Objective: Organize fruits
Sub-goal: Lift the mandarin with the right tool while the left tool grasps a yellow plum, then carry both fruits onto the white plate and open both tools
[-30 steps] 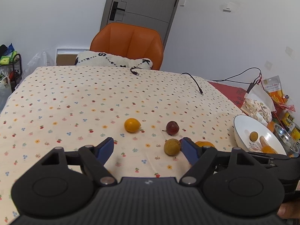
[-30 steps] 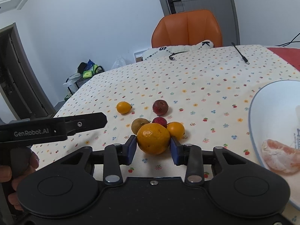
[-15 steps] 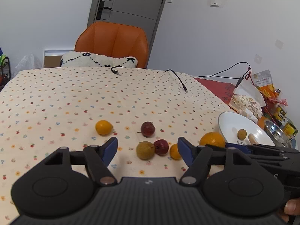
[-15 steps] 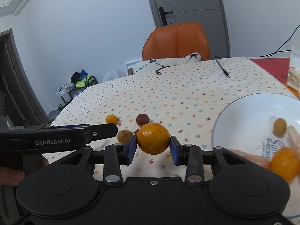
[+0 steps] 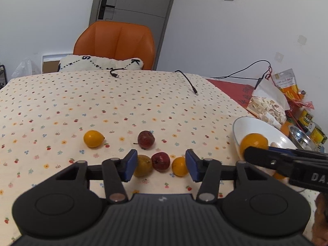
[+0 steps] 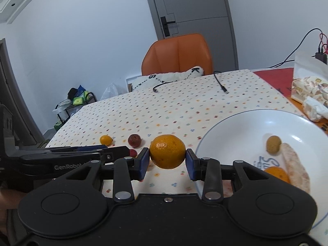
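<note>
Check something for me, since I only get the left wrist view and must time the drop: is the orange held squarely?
Observer: Yes. The right hand-held gripper clamps the orange across its middle, one pad on each side.
Operator: What lies in the plate?
Observer: A brown fruit, a peeled segment and a small citrus, all toward the right side of the plate in the right wrist view.
Operator: And its left side?
Observer: Bare white there.
</note>
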`<state>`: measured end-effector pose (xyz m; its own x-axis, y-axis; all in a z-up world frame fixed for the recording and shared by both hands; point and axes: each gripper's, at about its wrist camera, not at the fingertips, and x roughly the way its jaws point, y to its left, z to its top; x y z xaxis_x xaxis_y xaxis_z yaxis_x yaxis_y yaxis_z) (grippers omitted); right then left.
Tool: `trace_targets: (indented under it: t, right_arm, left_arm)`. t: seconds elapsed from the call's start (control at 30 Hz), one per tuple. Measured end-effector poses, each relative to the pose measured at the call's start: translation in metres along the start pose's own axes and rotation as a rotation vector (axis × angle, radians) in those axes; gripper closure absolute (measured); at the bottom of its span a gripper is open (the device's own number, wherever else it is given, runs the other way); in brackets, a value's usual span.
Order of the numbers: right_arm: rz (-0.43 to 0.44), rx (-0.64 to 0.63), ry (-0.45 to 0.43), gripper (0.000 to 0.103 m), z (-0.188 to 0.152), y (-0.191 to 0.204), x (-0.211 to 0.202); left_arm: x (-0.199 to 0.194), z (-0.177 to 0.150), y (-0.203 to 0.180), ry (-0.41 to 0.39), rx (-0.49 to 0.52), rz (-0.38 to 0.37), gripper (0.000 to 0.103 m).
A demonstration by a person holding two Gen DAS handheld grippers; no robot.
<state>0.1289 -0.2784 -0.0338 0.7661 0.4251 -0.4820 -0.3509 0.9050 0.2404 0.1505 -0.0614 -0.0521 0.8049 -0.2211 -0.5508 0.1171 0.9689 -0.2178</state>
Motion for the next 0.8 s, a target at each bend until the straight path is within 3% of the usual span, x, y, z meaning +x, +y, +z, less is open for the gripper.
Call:
trace_targets:
  t: [0.3,0.47,0.8]
  right_arm:
    - [-0.024,0.011,-0.01,0.067,0.0,-0.012,-0.006]
    - [-0.03,0.014,-0.013,0.067,0.001,-0.014,-0.008]
    - [-0.027,0.016,-0.021,0.067,0.0,-0.013,-0.013]
  left_arm:
    - [0.007,-0.003,0.014,-0.001,-0.037,0.055,0.065]
    - [0.004,-0.004,0.024,0.006,-0.056,0.055,0.08]
    - [-0.007,-0.004,0.024,0.007,-0.073,0.043,0.081]
